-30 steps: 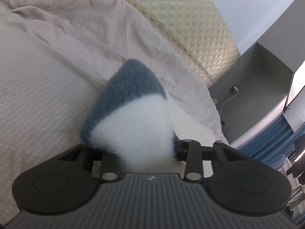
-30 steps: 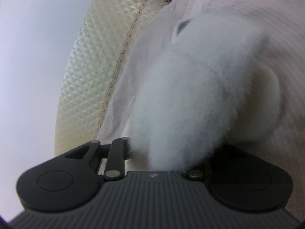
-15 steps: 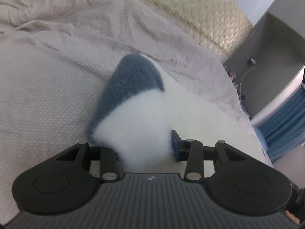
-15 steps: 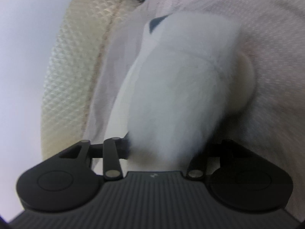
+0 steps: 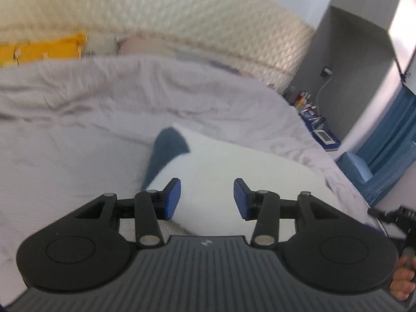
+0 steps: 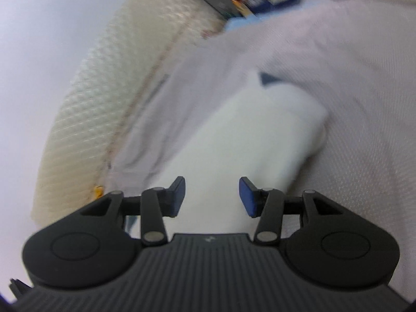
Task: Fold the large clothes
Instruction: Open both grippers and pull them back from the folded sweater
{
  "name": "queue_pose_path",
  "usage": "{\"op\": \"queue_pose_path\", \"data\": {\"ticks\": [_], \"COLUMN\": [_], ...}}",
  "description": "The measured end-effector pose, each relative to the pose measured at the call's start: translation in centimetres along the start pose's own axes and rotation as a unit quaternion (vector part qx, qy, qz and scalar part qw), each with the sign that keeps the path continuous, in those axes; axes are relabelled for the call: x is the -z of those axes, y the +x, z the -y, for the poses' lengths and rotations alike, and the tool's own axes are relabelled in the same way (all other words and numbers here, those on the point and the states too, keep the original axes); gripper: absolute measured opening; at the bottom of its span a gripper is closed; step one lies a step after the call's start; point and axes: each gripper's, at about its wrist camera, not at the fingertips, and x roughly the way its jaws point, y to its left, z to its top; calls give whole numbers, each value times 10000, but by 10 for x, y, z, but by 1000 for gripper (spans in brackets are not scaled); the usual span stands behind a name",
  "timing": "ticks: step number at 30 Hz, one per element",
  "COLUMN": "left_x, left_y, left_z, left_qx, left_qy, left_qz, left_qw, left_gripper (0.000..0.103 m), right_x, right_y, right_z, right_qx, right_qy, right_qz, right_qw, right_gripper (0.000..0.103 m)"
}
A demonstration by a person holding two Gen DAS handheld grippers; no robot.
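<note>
A second ago both grippers were clamped on the fleece; now both have let go and pulled up and back. The left gripper (image 5: 207, 199) has just been opening, its blue pads apart with nothing pinched between them. The right gripper (image 6: 212, 197) has likewise opened and grips nothing. There is one fleece (image 5: 234, 171), white with a grey-blue patch, and two grippers. It lies folded on the bed (image 5: 78, 135), below and ahead of each gripper, toward the bed's side edge, short of the headboard (image 5: 182, 15).
</note>
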Motion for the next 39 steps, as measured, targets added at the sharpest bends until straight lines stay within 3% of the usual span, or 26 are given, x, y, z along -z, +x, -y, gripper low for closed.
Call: {"op": "queue_pose_path", "data": {"ticks": [5, 9, 13, 19, 27, 39], "left_x": [3, 15, 36, 81, 146, 207], "left_y": [-100, -176, -241, -307, -325, -282], "left_z": [40, 70, 95, 120, 121, 92], "left_qx": [57, 185, 366, 511, 377, 363], "left_qy": [416, 766, 1015, 1261, 1473, 1203], "left_qz": [297, 538, 762, 932, 1029, 849], "left_qw": [9987, 9954, 9912, 9863, 9830, 9884], "left_gripper": [51, 51, 51, 51, 51, 51], "right_x": [4, 17, 39, 75, 123, 168], "right_y": [-72, -135, -193, -248, -257, -215], "right_z": [-67, -117, -145, -158, -130, -81], "right_qx": [-331, -470, -566, -615, -370, 10], "right_qy": [-880, -1759, -2472, -3178, -3551, -3800], "right_qz": [295, 560, 837, 1042, 1046, 924], "right_qw": [9951, 9817, 9637, 9404, 9282, 9204], "right_gripper": [50, 50, 50, 50, 50, 50]}}
